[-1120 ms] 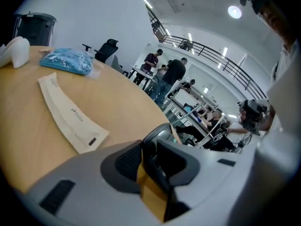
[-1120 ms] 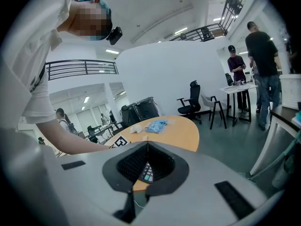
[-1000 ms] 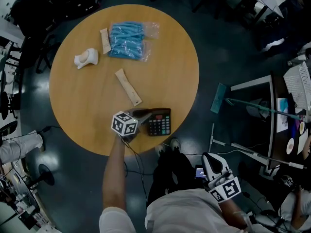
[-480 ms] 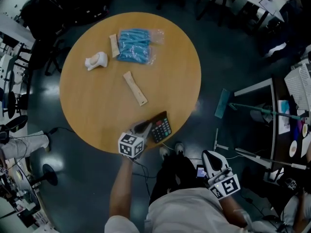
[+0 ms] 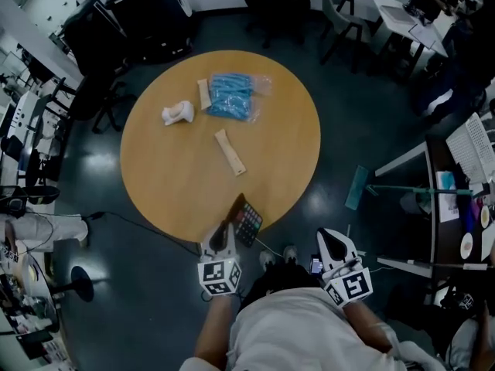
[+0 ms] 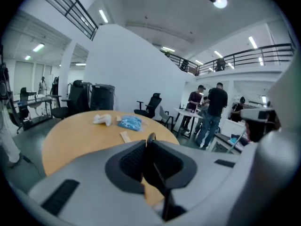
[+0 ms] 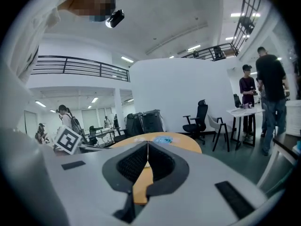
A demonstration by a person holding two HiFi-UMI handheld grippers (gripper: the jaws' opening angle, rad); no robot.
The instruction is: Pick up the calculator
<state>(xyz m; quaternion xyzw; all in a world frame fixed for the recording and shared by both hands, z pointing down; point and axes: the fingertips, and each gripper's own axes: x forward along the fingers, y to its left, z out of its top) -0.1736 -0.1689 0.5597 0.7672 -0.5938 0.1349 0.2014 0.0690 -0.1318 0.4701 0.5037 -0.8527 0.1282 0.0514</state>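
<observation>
calculator (image 5: 249, 221) clamped in left gripper (image 5: 227, 232); blue-filled bag (image 5: 232, 97) on table (image 5: 170, 168).

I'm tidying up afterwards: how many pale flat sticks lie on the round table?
2. One stick lies alone near the middle of the table; the other lies beside the blue packet, on its left in the head view. None looks hidden.

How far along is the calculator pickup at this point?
Done: the left gripper grips the calculator, which hangs tilted and looks raised off the table at its near edge. In hand: the lift. Left: little, perhaps bringing it fully clear. The right gripper is shut and empty.
</observation>
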